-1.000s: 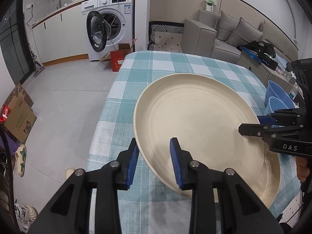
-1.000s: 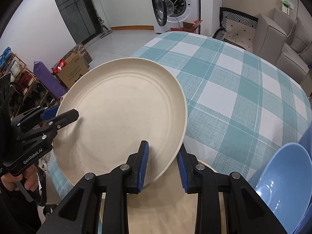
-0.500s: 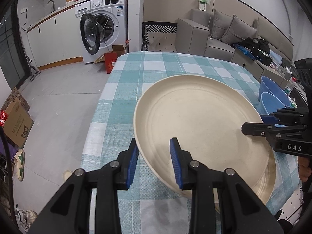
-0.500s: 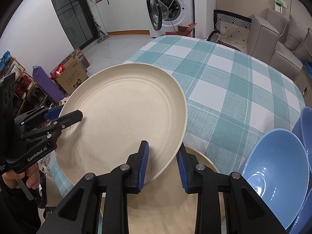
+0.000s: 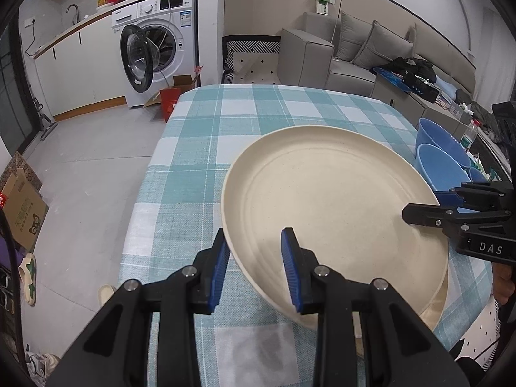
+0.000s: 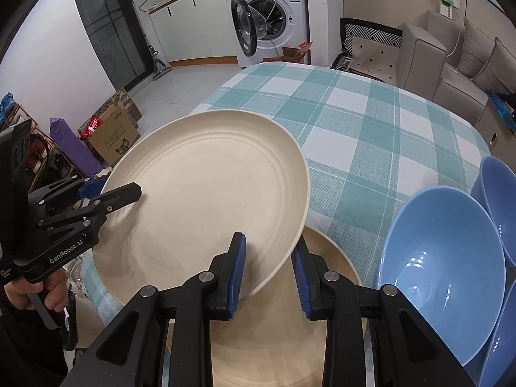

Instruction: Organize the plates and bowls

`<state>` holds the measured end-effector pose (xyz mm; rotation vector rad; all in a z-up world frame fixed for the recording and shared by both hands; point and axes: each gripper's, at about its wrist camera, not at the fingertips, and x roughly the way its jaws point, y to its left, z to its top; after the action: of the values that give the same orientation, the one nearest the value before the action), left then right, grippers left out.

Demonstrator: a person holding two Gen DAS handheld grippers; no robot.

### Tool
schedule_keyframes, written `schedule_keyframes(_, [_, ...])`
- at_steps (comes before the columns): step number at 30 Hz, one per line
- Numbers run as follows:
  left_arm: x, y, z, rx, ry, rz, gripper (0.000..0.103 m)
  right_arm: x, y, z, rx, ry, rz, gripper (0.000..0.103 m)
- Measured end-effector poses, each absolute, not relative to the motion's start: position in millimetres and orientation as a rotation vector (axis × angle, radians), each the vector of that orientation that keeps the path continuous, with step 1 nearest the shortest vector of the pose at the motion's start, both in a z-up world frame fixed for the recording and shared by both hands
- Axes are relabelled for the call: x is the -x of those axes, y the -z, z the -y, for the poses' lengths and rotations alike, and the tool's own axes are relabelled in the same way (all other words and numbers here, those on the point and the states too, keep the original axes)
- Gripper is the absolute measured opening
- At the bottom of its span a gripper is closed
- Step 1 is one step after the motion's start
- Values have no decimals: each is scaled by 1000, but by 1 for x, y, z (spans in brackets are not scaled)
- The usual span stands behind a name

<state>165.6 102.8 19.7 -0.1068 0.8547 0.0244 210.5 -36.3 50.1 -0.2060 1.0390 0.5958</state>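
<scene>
- Cream plate (image 5: 329, 206) held tilted above checked desk (image 5: 258, 116), rim pinched on opposite sides by left tool (image 5: 254, 264) and right tool (image 6: 267, 267).
- Likely bound for second plate (image 6: 322, 338) below, beside blue bowls (image 6: 441, 258).

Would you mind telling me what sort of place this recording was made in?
Most likely a lived-in flat with an open kitchen and living area: a washing machine under a counter with a sink tap, a grey sofa, and a dining table.
</scene>
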Motion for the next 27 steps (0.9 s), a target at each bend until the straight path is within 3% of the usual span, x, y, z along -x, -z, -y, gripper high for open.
schedule_keyframes(27, [-156,-12,-63,48,46,-893,31,-175,-39,84,169,-551,-1060,29])
